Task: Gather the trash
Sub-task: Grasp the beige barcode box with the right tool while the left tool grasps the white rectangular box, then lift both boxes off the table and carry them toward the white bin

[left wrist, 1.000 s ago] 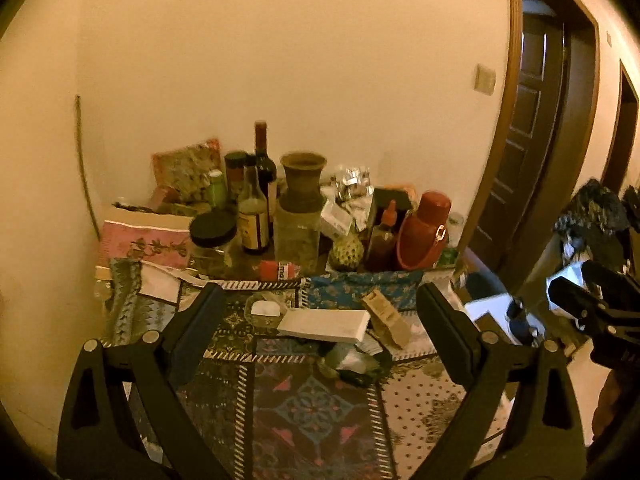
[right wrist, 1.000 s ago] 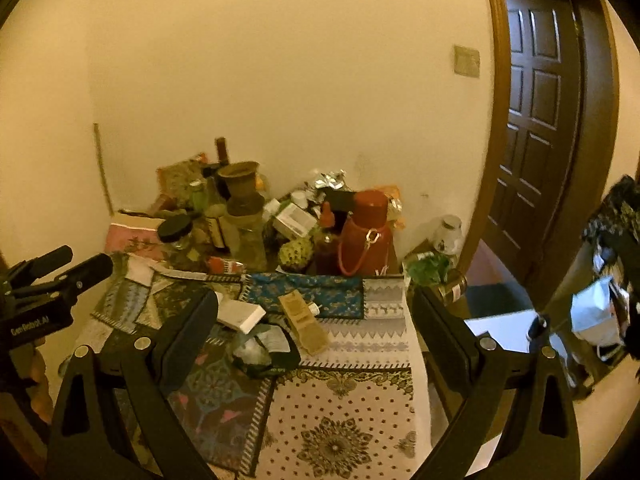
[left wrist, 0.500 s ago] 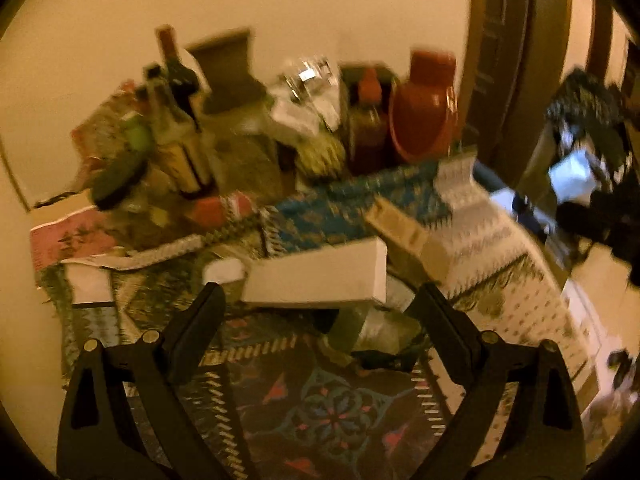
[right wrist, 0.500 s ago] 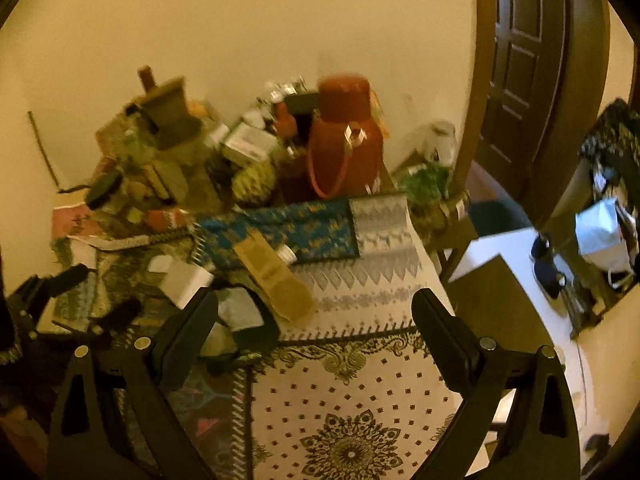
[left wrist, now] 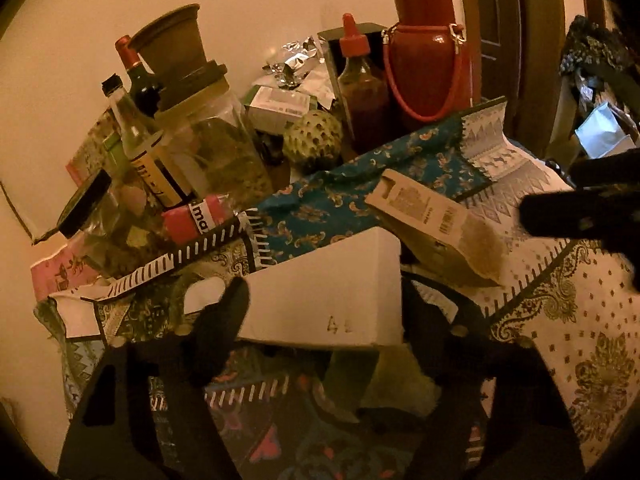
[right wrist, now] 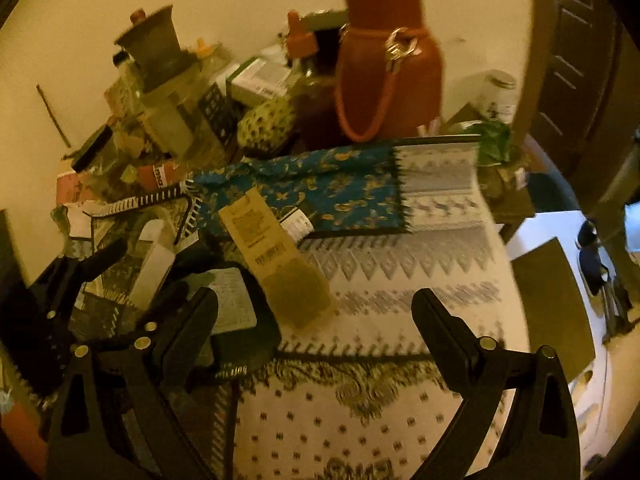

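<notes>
A white carton (left wrist: 320,292) lies on the patterned tablecloth, between the open fingers of my left gripper (left wrist: 328,312), not clamped; it also shows in the right wrist view (right wrist: 154,268). A tan cardboard packet (left wrist: 436,220) lies just right of it, and in the right wrist view (right wrist: 276,256) ahead of my right gripper (right wrist: 316,312), which is open and empty above the cloth. A dark crumpled wrapper (right wrist: 240,320) with a white label lies by the right gripper's left finger. The right gripper's tips appear dark at the left wrist view's right edge (left wrist: 580,208).
Bottles, a large jar (left wrist: 216,148), a red flask (right wrist: 384,68), a sauce bottle (left wrist: 362,92), a custard apple (left wrist: 312,140) and small boxes crowd the table's back by the wall. A door (right wrist: 580,60) and floor clutter are to the right.
Both grippers have moved down and forward toward the table. The white carton now sits between the left gripper's fingers; the tan packet is closer to the right gripper.
</notes>
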